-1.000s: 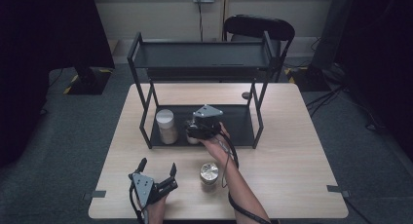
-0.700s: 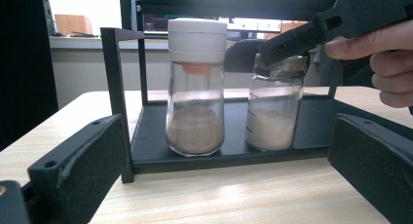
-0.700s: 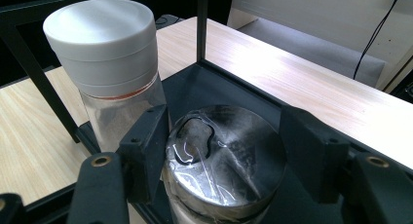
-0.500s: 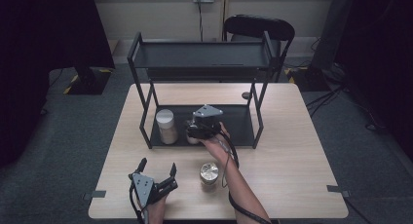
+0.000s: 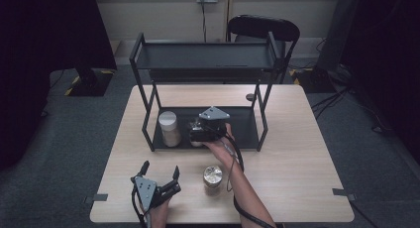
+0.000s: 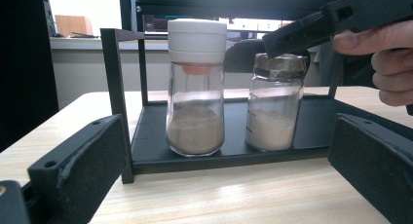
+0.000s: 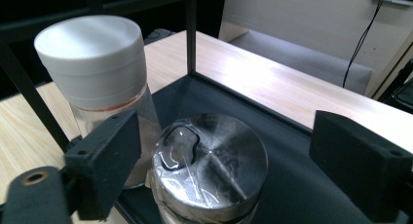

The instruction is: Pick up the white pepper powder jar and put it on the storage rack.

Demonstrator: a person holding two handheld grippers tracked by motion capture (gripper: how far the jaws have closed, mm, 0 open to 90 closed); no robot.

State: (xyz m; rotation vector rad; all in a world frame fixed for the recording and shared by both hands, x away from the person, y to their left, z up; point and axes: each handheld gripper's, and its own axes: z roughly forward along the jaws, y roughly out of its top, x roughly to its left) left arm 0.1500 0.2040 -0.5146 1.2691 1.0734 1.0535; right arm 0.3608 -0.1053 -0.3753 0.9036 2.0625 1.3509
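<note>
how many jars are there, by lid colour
white-lid jar: 1, on the rack's lower shelf
silver-lid jars: 2, one on the shelf below the right gripper, one on the table
total: 3

So the jar with the silver lid (image 7: 209, 160) is a small clear glass one, about half full of pale powder, with shiny film wrapped over the cap. It's standing upright on the rack's black bottom shelf (image 5: 242, 124), roughly mid-shelf, toward the bench's far edge. Just beside it stands a taller white-capped jar (image 6: 196, 87) of tan powder, also upright.
</note>
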